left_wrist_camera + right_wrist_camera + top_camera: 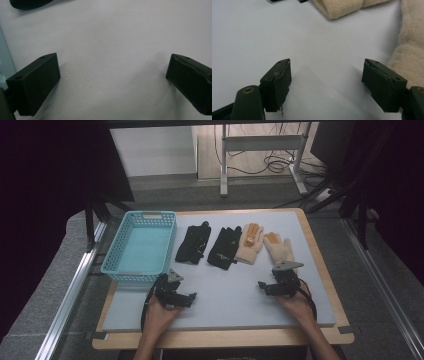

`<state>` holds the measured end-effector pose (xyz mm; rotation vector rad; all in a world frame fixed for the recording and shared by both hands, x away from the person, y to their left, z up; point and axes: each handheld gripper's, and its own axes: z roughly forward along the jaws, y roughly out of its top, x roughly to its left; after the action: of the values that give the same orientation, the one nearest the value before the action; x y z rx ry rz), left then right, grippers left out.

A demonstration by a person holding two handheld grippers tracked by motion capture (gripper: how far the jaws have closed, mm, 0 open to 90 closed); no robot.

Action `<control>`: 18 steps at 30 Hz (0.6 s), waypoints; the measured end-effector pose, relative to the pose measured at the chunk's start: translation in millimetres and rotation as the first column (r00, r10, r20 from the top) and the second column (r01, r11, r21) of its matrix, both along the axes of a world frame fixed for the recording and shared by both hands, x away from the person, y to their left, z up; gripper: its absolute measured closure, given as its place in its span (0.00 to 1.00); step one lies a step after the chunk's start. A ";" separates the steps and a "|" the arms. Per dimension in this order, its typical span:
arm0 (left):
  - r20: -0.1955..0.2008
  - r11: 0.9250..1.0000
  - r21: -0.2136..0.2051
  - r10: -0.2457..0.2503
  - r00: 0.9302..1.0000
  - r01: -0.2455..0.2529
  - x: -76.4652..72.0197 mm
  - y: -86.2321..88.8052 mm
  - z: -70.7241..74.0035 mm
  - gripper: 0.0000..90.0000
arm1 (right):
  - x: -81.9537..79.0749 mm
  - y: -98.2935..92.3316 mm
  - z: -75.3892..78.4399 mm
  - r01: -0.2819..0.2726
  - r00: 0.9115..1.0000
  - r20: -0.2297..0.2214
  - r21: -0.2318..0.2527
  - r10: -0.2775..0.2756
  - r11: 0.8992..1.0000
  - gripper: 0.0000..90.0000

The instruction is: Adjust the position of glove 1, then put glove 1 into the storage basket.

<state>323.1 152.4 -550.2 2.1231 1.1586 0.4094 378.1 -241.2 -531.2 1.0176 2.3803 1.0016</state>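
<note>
Two hand-held tools rest low over a pale grey tabletop (225, 290), each gripped by a hand reaching in from the near edge. The left tool (192, 296) sits near the front left, just beside the near rim of a light blue basket (114, 255), its jaws spread wide with nothing between them; in the left gripper view, the left tool (112, 77) frames bare tabletop (112, 37), with the tip of a black glove (27, 3) at the far edge. The right tool (261, 285) lies at the near right, jaws likewise wide and holding nothing; in the right gripper view, the right tool (327, 75) stands just beside a cream glove (412, 50), its right jaw close to the cuff. Four gloves lie in a row across the far middle of the tabletop: two black gloves (194, 243) (225, 248) to the left, then a cream glove with orange patches (250, 244), then the cream glove (280, 249) nearest the right tool.
</note>
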 end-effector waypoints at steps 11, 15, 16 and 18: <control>0.001 1.000 -0.001 0.001 1.000 -0.001 -0.1 0.0 -0.1 0.00 | 0.0 0.8 -0.3 -0.014 1.000 -0.004 -0.005 0.014 1.000 0.22; 0.000 1.000 -0.002 0.004 1.000 -0.004 -0.3 -0.1 -0.1 0.00 | 0.1 0.7 -0.3 -0.013 1.000 -0.007 -0.004 0.013 1.000 0.22; 0.000 1.000 -0.003 0.004 1.000 -0.004 -0.3 -0.1 -0.2 0.00 | 0.1 0.7 -0.3 -0.013 1.000 -0.007 -0.004 0.013 1.000 0.22; 0.000 1.000 -0.003 0.005 1.000 -0.005 -0.4 -0.1 -0.2 0.00 | 0.1 0.8 -0.2 -0.013 1.000 -0.007 -0.005 0.013 1.000 0.21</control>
<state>322.8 152.3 -550.4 2.1184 1.1640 0.4090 378.2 -240.4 -531.4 1.0067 2.3963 0.9978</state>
